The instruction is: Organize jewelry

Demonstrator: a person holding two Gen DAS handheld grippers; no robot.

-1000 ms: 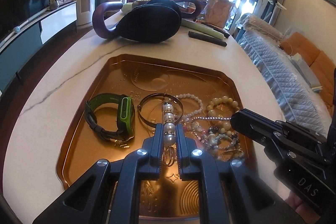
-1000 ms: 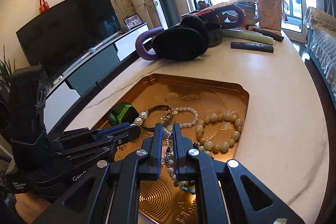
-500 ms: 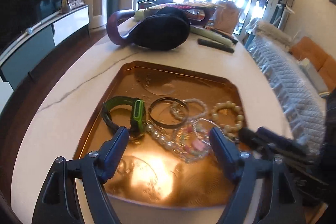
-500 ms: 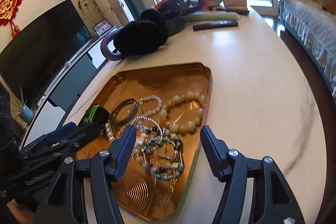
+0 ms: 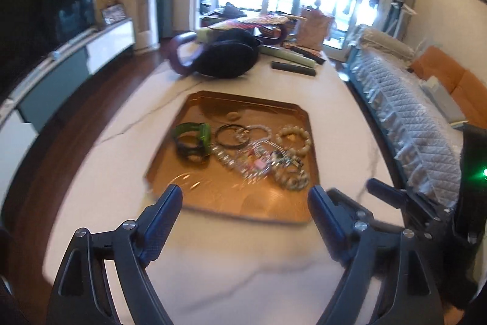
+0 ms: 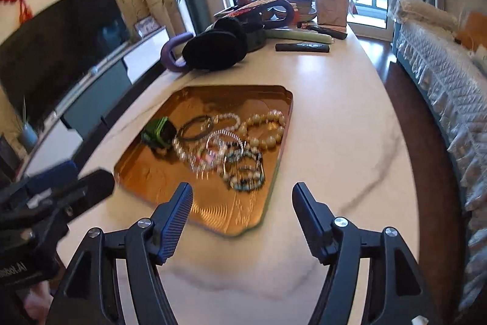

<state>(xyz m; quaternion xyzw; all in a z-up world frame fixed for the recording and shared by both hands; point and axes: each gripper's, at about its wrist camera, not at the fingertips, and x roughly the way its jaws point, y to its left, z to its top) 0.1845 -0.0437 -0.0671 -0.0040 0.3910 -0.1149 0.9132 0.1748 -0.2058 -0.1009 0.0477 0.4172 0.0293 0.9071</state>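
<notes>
Two grippers hang over the tabletop's [image 6: 334, 118] near edge, short of the gold tray [image 6: 146, 172]. Left gripper [image 5: 245, 204] and right gripper [image 6: 242, 197] both have jaws opening, wide apart, nothing between them. All the jewelry [image 6: 225, 148] lies heaped in the tray's middle, a green watch [image 5: 194, 139] nearest its left rim. Bare marble runs along the tabletop's right edge; a black pouch [image 6: 216, 51] crowds the far end.

Heaped mid-frame in a copper tray [image 5: 194, 99] — green watch [image 5: 194, 140], dark bangle [image 5: 229, 136], tangled beaded bracelets [image 6: 243, 163] — flat, blurred.
</notes>
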